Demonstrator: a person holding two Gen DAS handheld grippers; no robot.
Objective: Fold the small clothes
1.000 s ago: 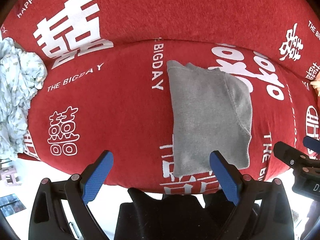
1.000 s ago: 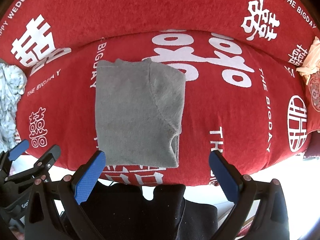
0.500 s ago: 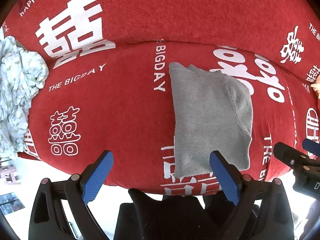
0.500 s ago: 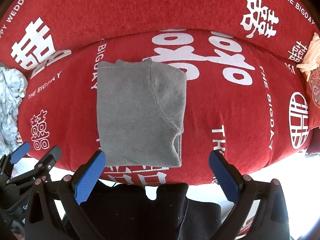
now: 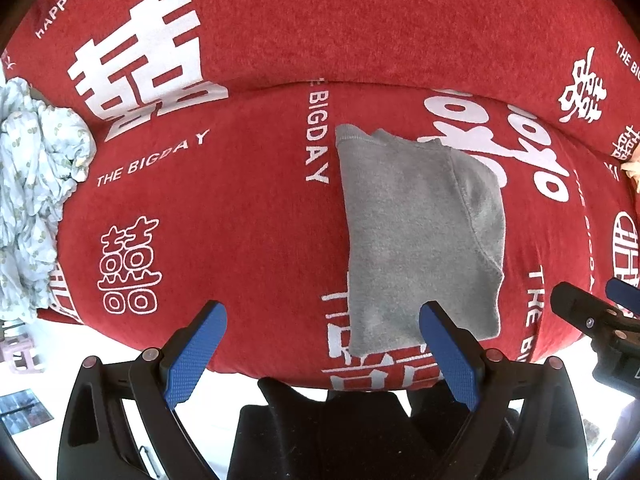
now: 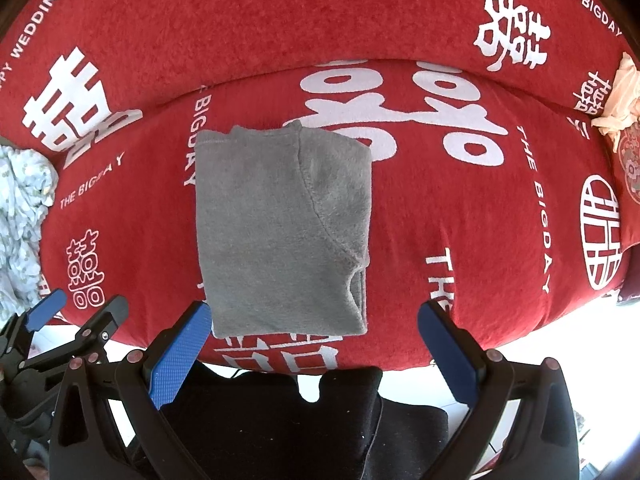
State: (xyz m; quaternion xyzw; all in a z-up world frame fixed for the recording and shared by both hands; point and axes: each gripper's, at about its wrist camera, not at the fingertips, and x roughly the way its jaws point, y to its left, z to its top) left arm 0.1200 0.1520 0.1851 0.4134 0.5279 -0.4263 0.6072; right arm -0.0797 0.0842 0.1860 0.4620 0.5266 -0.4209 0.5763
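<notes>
A small grey garment [image 5: 420, 236] lies folded into a flat rectangle on the red sofa seat [image 5: 224, 216]; it also shows in the right wrist view [image 6: 280, 232]. My left gripper [image 5: 320, 316] is open and empty, hovering at the seat's front edge, its right finger in front of the garment's near edge. My right gripper [image 6: 314, 316] is open and empty, just in front of the garment's near edge. Each gripper shows at the other view's side: the right gripper [image 5: 600, 320], the left gripper [image 6: 64, 320].
A crumpled pale printed cloth [image 5: 32, 200] lies at the seat's left end, also in the right wrist view [image 6: 20, 208]. A peach cloth [image 6: 616, 100] sits at the far right. The red backrest [image 5: 360, 20] rises behind. White floor [image 5: 60, 344] lies below the seat.
Both views have shifted slightly, so the garment sits a little lower and nearer the fingers. The garment itself has not moved. Both grippers stay open.
</notes>
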